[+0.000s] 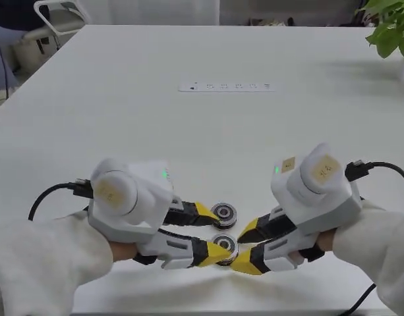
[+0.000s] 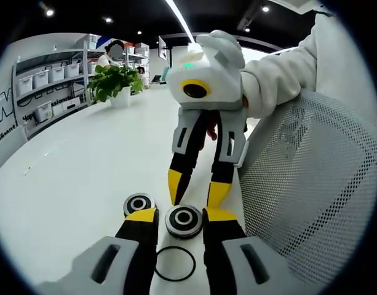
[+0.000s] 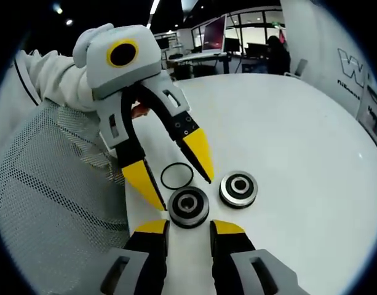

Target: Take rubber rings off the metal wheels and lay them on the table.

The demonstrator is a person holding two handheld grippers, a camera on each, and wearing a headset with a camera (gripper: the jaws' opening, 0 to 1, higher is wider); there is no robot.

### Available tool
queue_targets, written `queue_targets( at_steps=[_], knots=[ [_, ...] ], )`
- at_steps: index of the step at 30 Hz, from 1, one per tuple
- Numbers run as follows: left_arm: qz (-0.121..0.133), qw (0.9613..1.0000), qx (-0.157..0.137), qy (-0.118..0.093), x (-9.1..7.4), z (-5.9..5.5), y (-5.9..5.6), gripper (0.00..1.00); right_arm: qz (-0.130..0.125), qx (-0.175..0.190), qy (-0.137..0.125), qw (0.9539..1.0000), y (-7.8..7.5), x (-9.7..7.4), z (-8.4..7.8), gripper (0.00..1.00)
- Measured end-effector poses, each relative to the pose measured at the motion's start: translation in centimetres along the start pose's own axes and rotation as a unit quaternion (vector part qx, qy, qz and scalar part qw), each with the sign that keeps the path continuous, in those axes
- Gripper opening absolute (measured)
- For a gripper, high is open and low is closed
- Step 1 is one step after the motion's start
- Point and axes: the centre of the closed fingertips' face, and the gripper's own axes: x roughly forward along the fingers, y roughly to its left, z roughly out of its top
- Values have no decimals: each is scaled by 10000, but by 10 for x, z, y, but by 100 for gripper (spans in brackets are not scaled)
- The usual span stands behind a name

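Closest in: L tongs (image 2: 181,216) are sitting spread w/ the near wheel (image 3: 188,207) between the tips. They're right up by its sides, but imo not actually biting. R tongs (image 3: 190,228) are facing the same wheel from the opposite side, also spread, tips just short of it. One ring (image 2: 174,263) is lying flat on the desk (image 1: 122,99) between the L jaws, just behind that wheel, so that one's done.

The near wheel is showing a dark outer band, prob its ring, can't say for sure. The wheel looks like solid metal, so it's gonna be slick and happy to skid or roll if nudged. The ring is thin, soft, stretchy and weighs nothing. I'd clamp the wheel across its sides w/ one tongs, then catch the band at the outer edge w/ the other and peel.

The far wheel (image 1: 224,213) is sitting just beside the near one, not touching, rim looking more silvery. A power strip (image 1: 227,86) is lying way further back.
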Motion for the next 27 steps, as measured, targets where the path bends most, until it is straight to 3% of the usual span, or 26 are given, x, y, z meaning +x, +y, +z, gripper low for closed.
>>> queue_targets(
  at_steps=[11,25,27],
  knots=[
    [-46,9995,140,262,6,-12,-5,13,-38,-72,12,10000,-1,0,0,21],
    [13,9999,66,159,7,-11,-3,7,-67,-114,9,9999,-1,1,1,20],
    [-12,9999,73,136,14,-9,-4,7,-42,-105,18,9999,0,2,0,19]
  ],
)
